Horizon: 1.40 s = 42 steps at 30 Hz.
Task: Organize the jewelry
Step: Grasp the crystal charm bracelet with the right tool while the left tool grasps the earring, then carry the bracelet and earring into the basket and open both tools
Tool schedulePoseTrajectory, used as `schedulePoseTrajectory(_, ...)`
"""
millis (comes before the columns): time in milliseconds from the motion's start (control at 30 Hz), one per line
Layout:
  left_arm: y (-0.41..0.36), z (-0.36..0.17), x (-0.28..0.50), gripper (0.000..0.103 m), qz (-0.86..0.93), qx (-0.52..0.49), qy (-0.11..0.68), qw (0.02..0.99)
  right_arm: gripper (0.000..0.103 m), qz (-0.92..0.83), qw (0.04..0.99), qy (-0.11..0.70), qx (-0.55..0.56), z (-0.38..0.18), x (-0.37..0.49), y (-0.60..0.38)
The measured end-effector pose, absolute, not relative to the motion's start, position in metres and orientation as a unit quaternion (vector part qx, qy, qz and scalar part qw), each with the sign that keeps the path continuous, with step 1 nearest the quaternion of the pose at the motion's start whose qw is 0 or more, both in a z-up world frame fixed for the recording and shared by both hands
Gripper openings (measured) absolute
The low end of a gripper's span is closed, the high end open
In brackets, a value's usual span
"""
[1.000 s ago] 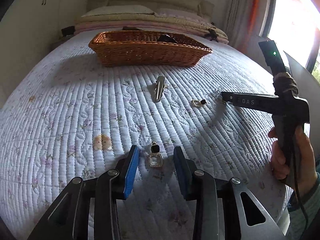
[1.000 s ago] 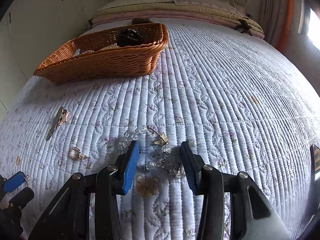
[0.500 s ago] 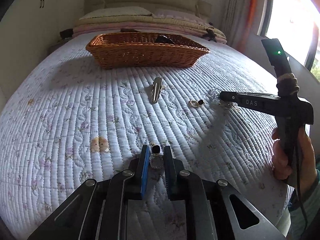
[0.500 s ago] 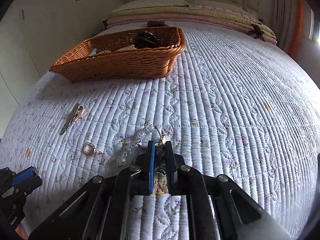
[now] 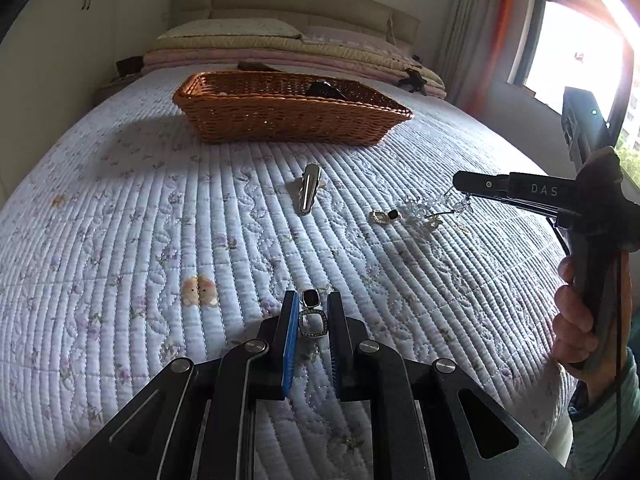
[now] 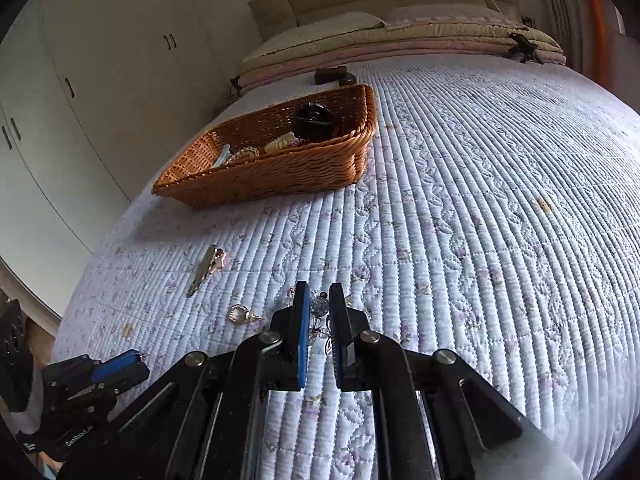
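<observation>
A: Earring (image 5: 312, 314) pinched in the left claw (image 5: 313, 322), low over the bed (image 5: 120, 280)?
B: Yes. Right claw (image 6: 319, 314) clenched on the crystal strand (image 6: 320, 305), partly raised. Both look bound for the basket (image 5: 288, 120) beyond the hair clip (image 5: 308, 194).

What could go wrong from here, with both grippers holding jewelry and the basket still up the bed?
The right gripper pinches only part of the crystal bead strand; its loose end trails on the quilt and might snag the matching earring beside it.

The left gripper holds the black-stone earring near its fingertips, so it could slip before reaching the basket.
</observation>
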<state>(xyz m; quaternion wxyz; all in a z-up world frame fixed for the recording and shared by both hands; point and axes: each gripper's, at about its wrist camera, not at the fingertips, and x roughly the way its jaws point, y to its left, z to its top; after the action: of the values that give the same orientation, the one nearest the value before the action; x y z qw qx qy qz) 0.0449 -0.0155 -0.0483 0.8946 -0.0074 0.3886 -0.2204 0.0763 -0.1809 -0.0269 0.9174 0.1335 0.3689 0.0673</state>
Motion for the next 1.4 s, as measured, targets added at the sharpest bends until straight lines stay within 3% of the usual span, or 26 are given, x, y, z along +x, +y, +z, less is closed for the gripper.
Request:
schedulePoseTrajectory(867,0.005,0.012,0.066,0.014,-0.229,-0.004,0.307,0.924,0.011,0.073,0.954,0.283,0.073,0.069,0.067,-0.156)
schedulePoseTrajectory(1200,-0.006,0.079,0.158,0.014,-0.232,-0.019,0.251,0.940,0.011,0.072,0.965,0.247,0.058,0.115,0.142,-0.148)
schedulePoseTrajectory(1400,-0.019,0.066,0.235,0.014,-0.238,-0.054,0.278,0.929,0.011,0.074,0.954,0.283,0.073,0.090,0.211,-0.142)
